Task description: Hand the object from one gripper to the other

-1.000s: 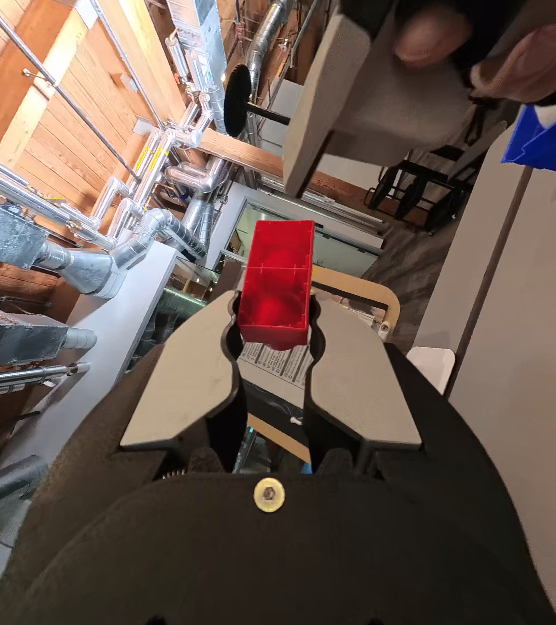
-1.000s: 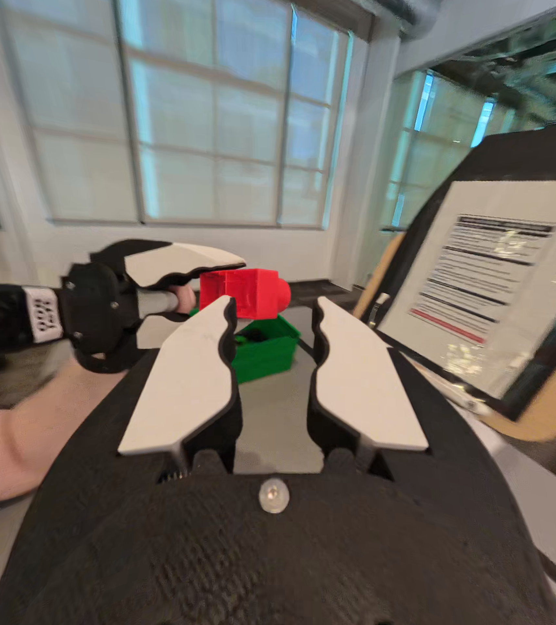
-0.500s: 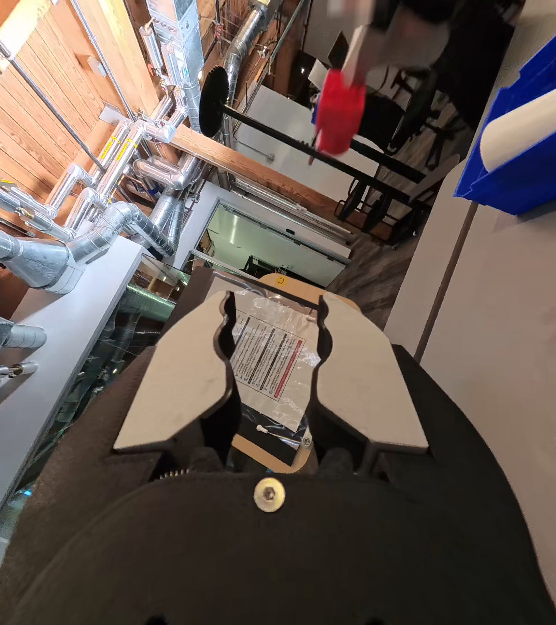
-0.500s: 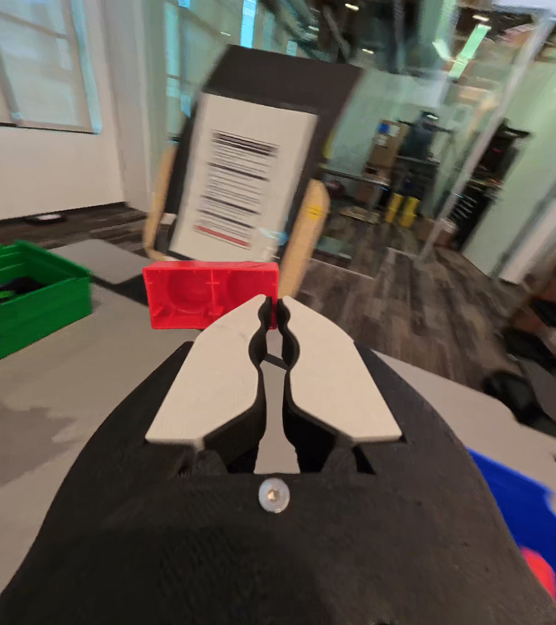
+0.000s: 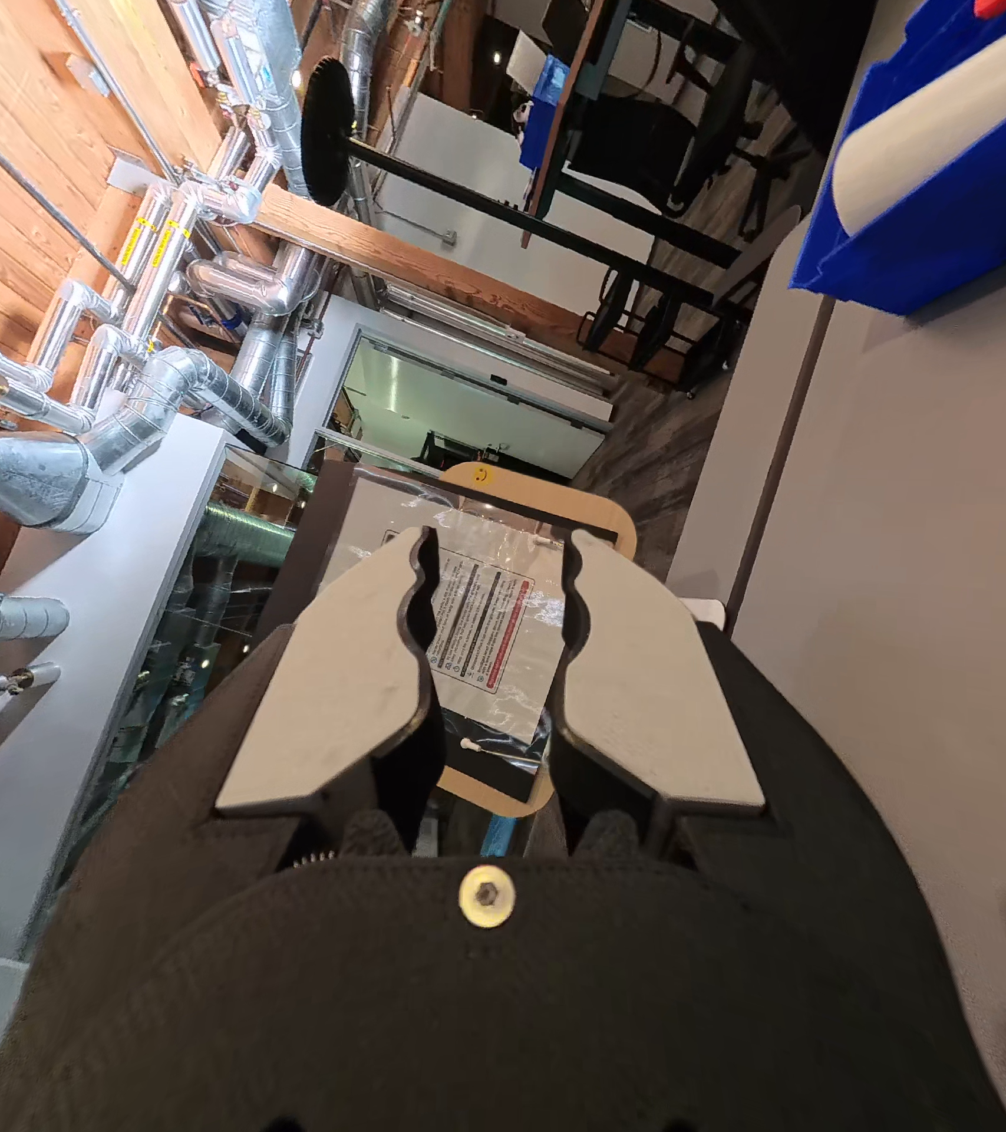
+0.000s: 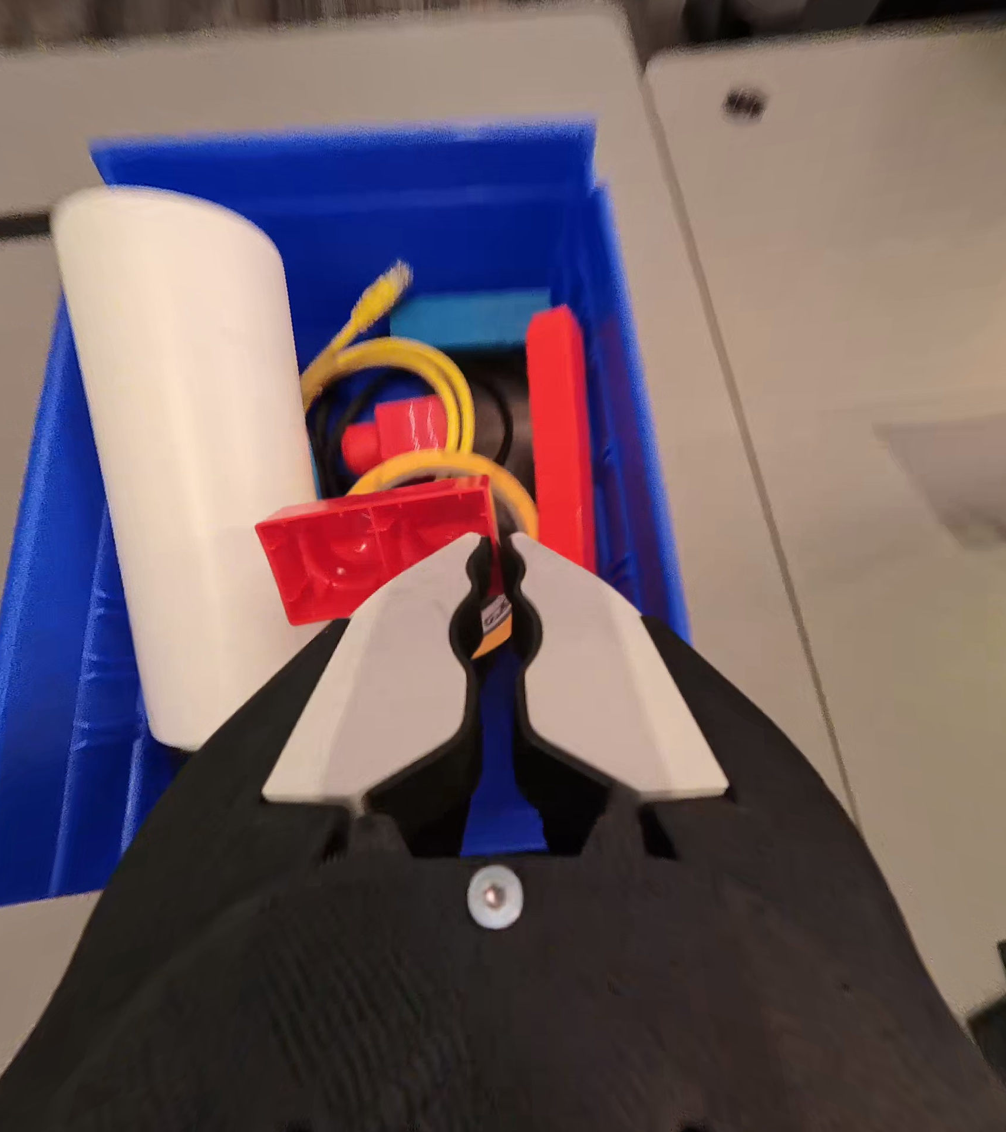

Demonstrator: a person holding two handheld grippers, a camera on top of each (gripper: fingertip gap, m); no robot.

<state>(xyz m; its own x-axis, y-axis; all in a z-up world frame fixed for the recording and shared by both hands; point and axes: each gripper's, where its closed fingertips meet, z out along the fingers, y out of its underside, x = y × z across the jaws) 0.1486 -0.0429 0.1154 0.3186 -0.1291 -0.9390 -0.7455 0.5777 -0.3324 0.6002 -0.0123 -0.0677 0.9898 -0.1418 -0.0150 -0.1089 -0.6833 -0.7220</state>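
My right gripper (image 6: 495, 542) is shut on the right end wall of a red two-cell block (image 6: 359, 551) and holds it, hollow side toward the camera, just above the open blue bin (image 6: 41, 551). My left gripper (image 5: 497, 539) is open and empty, tilted on its side beside the grey table (image 5: 892, 612). It faces a black board with a sheet in a plastic sleeve (image 5: 491, 618). The red block does not show in the left wrist view.
The blue bin (image 5: 941, 202) holds a white cylinder (image 6: 182, 441), a coiled yellow cable (image 6: 390, 373), a long red bar (image 6: 558, 429), a small red piece (image 6: 396, 429), a yellow ring and a teal block (image 6: 469, 318). Grey table panels (image 6: 855, 367) lie around it. The left gripper's tips are roughly 50 cm from the right gripper's.
The red block passed from my left gripper to my right, which shut on it and swung it over the blue bin. My left gripper opened and stayed empty.
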